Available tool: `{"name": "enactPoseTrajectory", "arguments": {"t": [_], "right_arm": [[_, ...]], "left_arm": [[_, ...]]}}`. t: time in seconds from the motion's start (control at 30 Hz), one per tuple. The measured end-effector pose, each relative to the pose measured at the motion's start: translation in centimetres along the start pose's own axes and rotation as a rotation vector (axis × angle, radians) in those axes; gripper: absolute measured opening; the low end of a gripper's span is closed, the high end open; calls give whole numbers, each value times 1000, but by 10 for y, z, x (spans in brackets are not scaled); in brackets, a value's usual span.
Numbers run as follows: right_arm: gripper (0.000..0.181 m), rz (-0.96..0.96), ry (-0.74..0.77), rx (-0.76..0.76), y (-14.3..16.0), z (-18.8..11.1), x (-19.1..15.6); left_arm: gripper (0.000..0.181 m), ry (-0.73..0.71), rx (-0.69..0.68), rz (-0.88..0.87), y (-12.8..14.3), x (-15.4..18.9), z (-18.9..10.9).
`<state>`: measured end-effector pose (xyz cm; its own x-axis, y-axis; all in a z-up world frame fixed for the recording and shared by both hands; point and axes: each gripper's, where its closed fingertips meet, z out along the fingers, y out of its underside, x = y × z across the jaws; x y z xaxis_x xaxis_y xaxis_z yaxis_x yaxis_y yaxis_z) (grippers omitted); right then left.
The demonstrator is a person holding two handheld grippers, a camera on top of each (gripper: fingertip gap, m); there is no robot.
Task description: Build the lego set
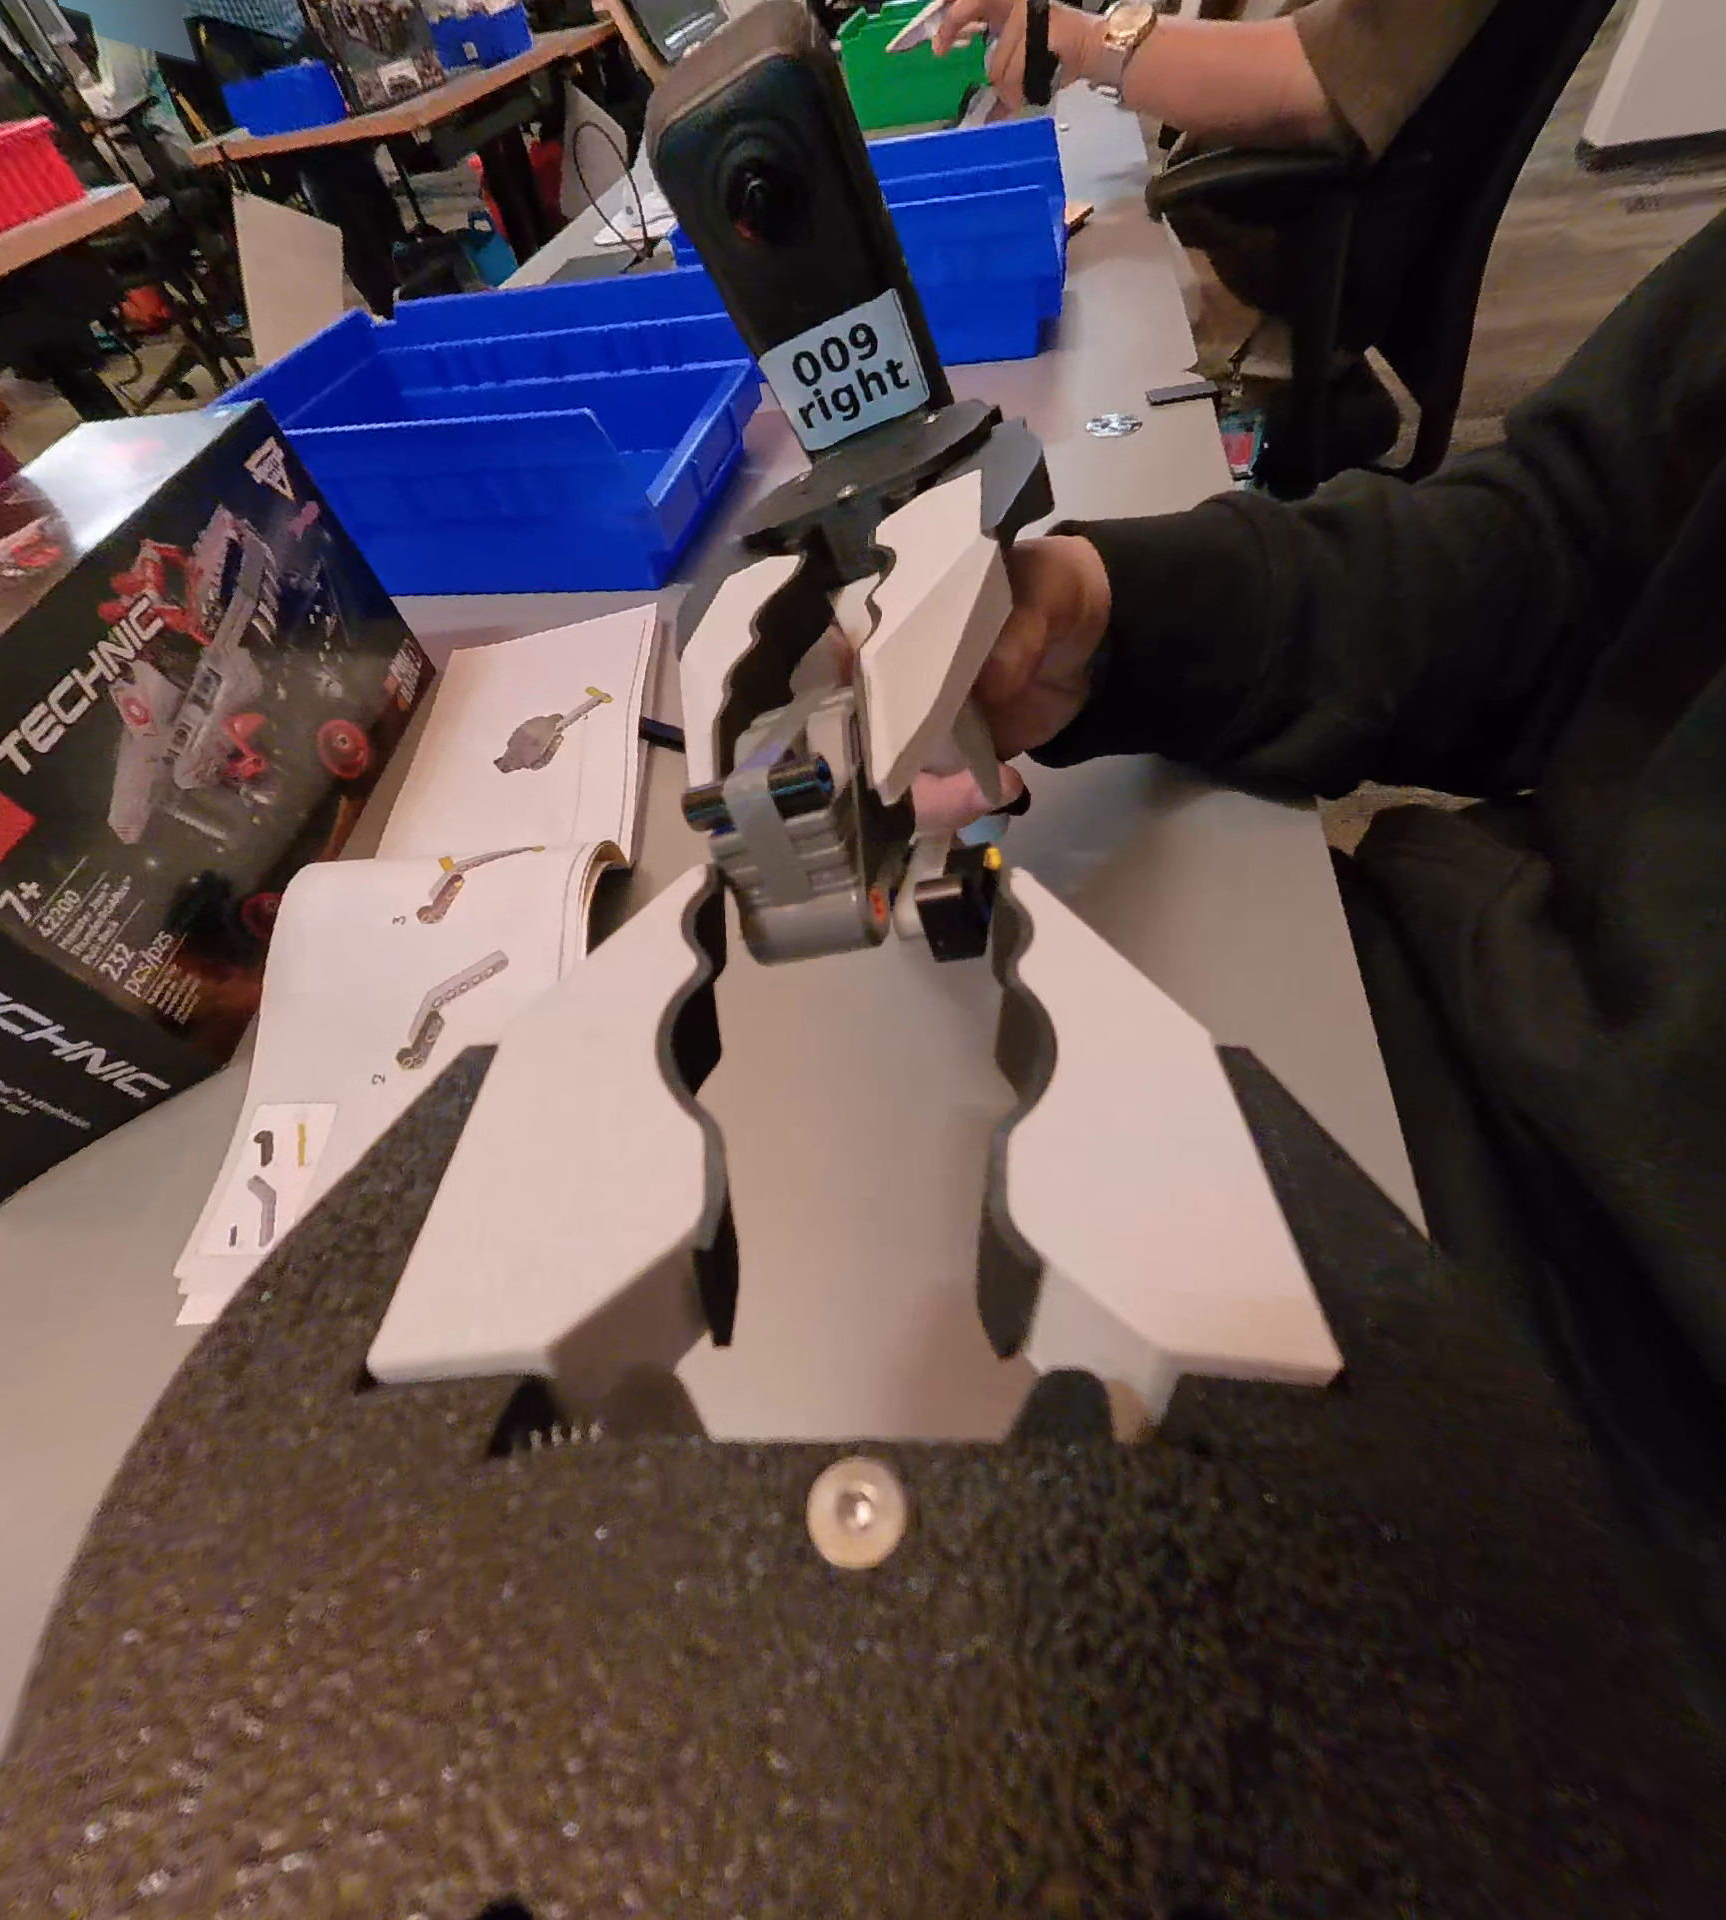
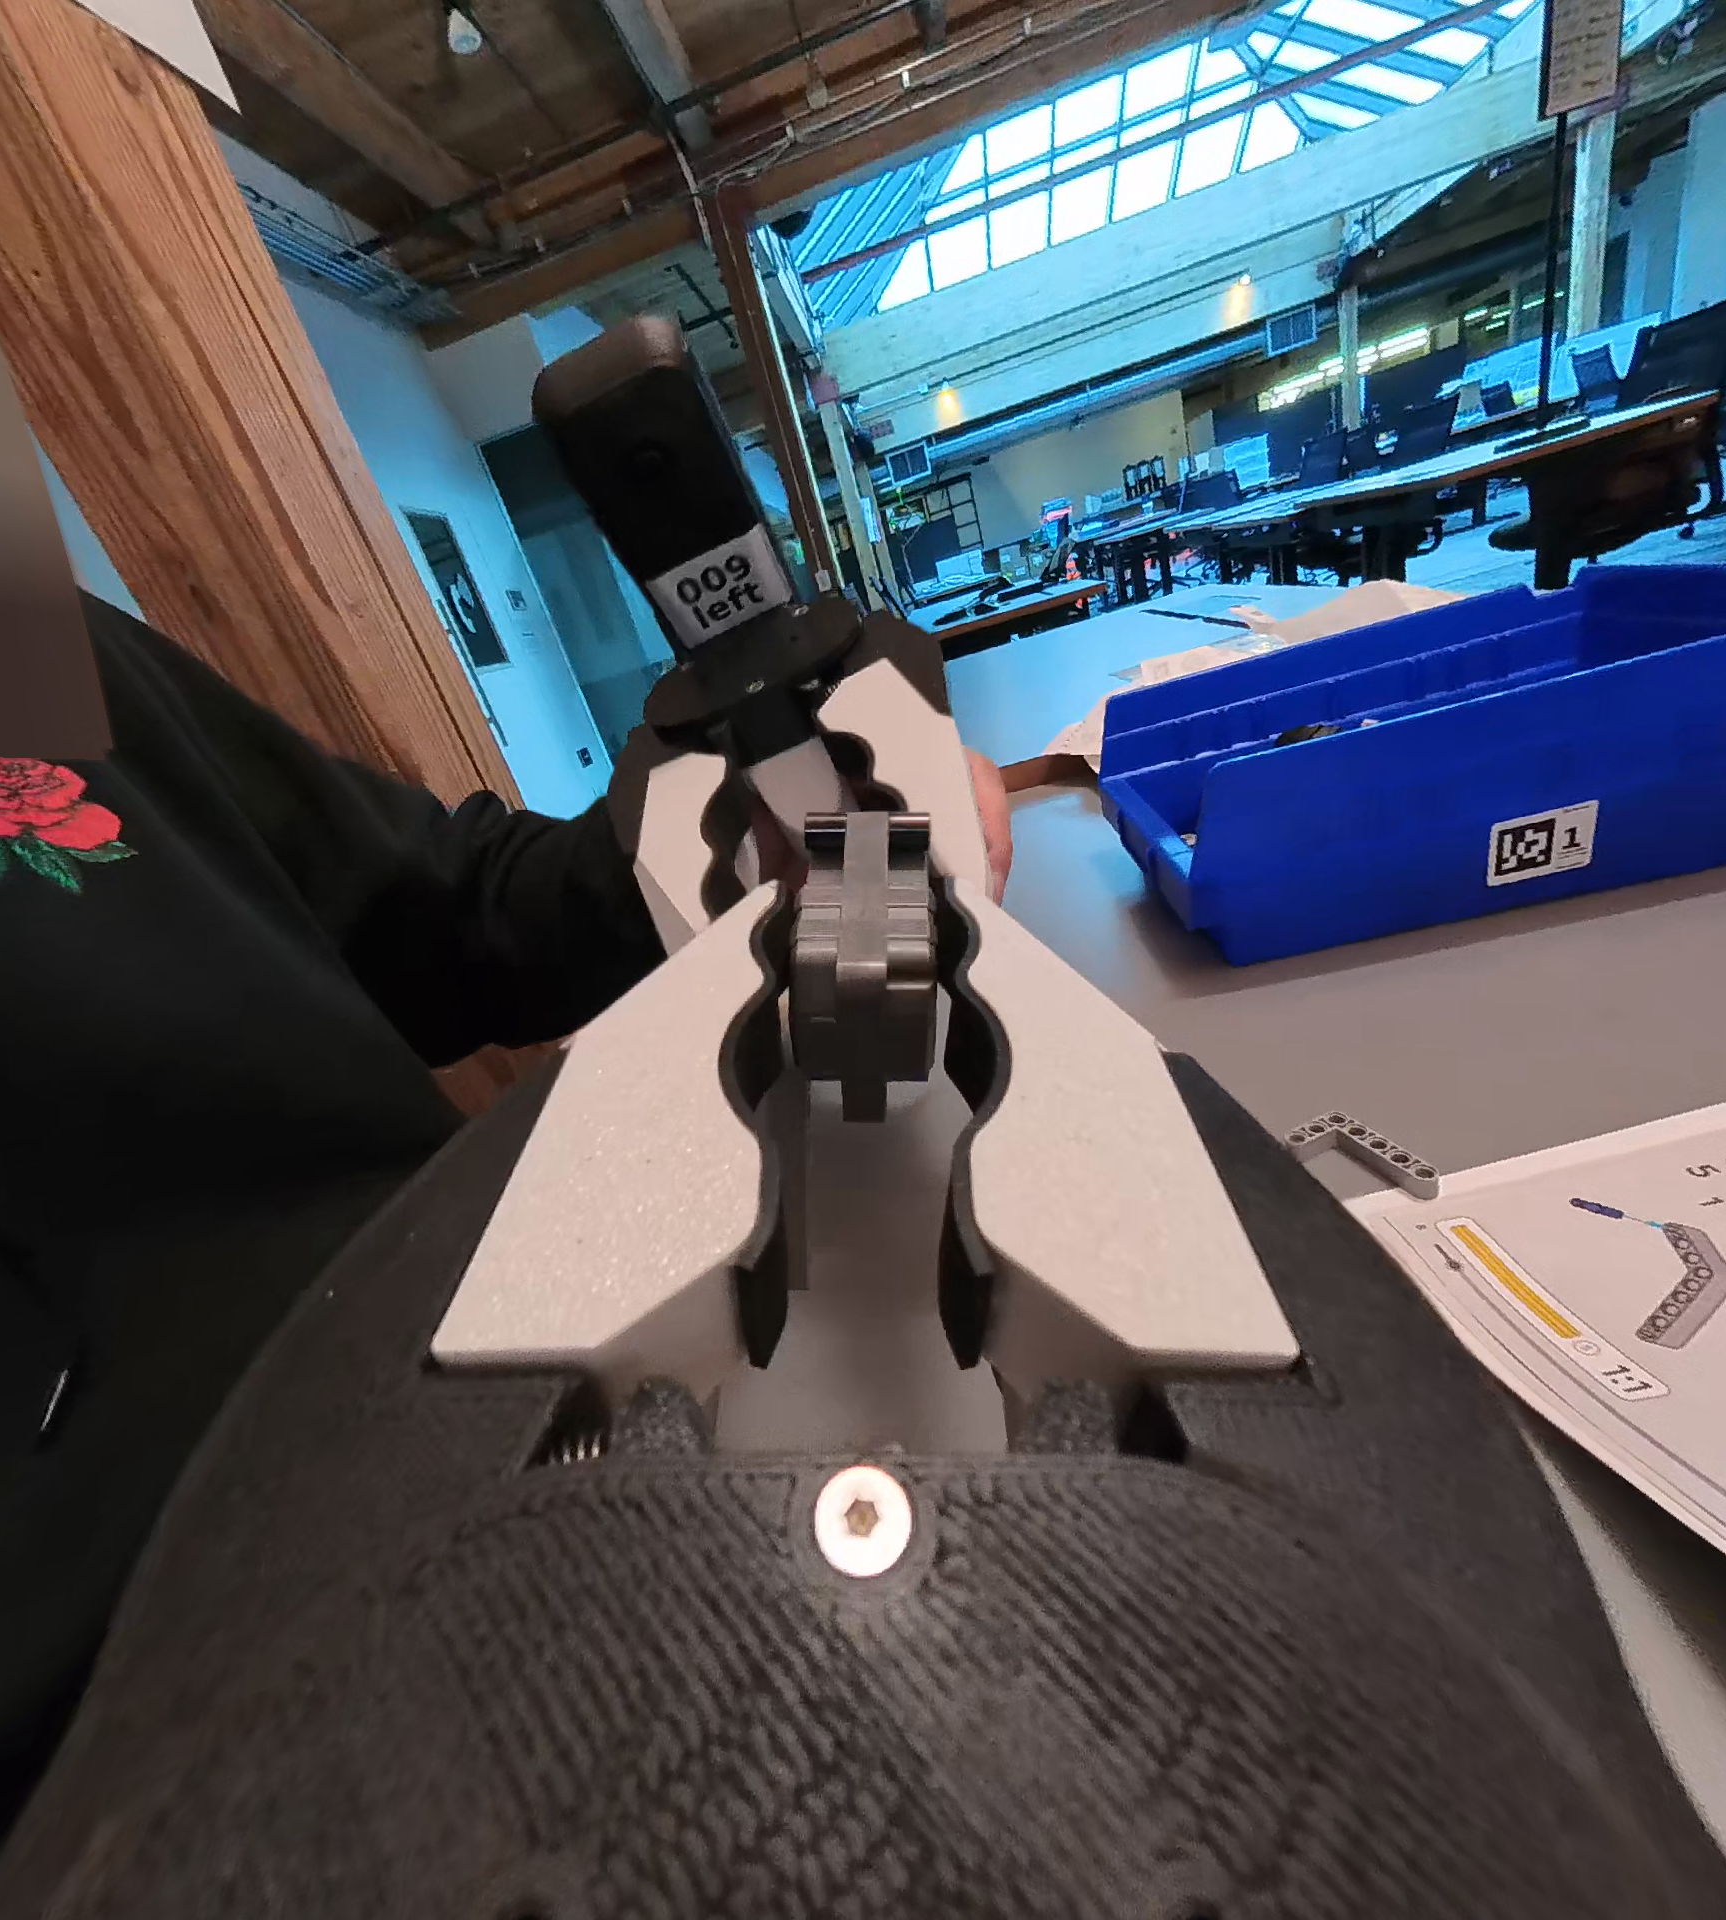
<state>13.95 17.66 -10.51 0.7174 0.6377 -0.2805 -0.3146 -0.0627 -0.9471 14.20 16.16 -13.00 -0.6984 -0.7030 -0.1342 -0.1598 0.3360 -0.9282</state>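
Observation:
A grey lego assembly (image 1: 797,873) with a black pin through it and a small black part (image 1: 952,914) at its side hangs above the grey table (image 1: 1202,935). My left gripper (image 1: 859,904) has its fingertips against both sides of it, with the jaws fairly wide. My right gripper (image 1: 838,717) comes in from above and clamps the assembly's far end. In the right wrist view my right gripper (image 2: 864,925) is shut on the assembly (image 2: 864,977), and my left gripper (image 2: 817,842) meets it from behind.
The lego box (image 1: 111,779) stands at the left beside an open instruction booklet (image 1: 485,831), which also shows in the right wrist view (image 2: 1617,1330). Blue bins (image 1: 526,447) (image 2: 1461,769) stand behind. A loose grey L-shaped beam (image 2: 1368,1143) lies by the booklet. Another person's arm (image 1: 1150,62) is far back. Less than 4 cm separates the two grippers' tips.

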Motion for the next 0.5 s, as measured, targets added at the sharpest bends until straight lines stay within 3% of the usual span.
{"name": "enactPoseTrajectory", "arguments": {"t": [0.27,0.37,0.5], "right_arm": [[26,3,18,-23,2,-2,3],[59,7,-2,-59,5,-9,-1],[74,-89,86,-213,27,-12,10]], "left_arm": [[46,-21,31,-56,4,-3,3],[45,-68,26,-74,11,-9,5],[45,-109,58,-135,17,-19,6]]}}
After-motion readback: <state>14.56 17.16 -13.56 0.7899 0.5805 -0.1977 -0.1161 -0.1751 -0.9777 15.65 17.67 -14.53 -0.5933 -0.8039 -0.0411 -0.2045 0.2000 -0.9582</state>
